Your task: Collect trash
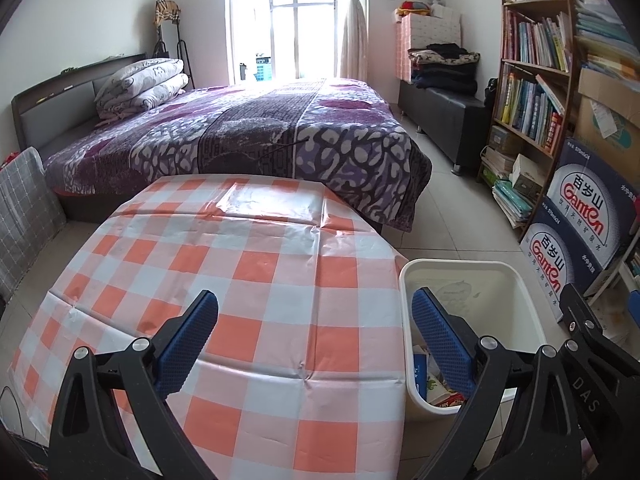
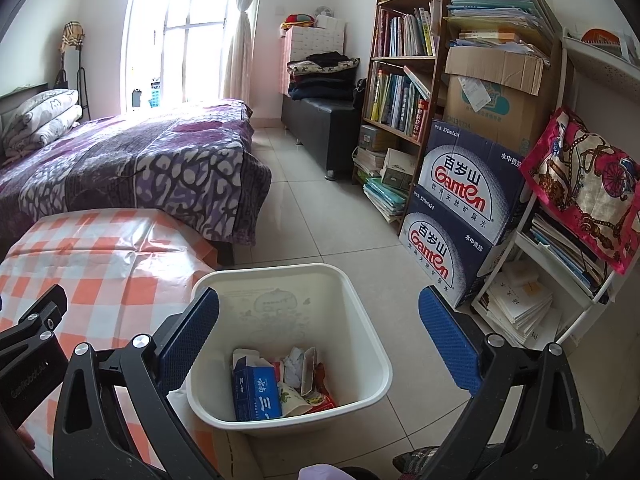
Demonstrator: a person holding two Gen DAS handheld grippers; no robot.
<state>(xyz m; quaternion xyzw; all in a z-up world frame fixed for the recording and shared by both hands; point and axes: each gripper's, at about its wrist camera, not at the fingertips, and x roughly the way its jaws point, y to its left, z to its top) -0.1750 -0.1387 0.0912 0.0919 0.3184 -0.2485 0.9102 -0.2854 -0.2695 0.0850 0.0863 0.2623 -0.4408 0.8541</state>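
A white waste bin stands on the floor beside the table; it also shows in the left wrist view. Inside it lie a blue carton, crumpled paper and red wrappers. My right gripper is open and empty, hovering above the bin. My left gripper is open and empty above the orange-and-white checked tablecloth, near the table's right edge. No trash shows on the tablecloth.
A bed with a purple patterned cover lies behind the table. Stacked Ganten water boxes, a bookshelf and a white rack with papers line the right wall. Tiled floor runs between bed and shelves.
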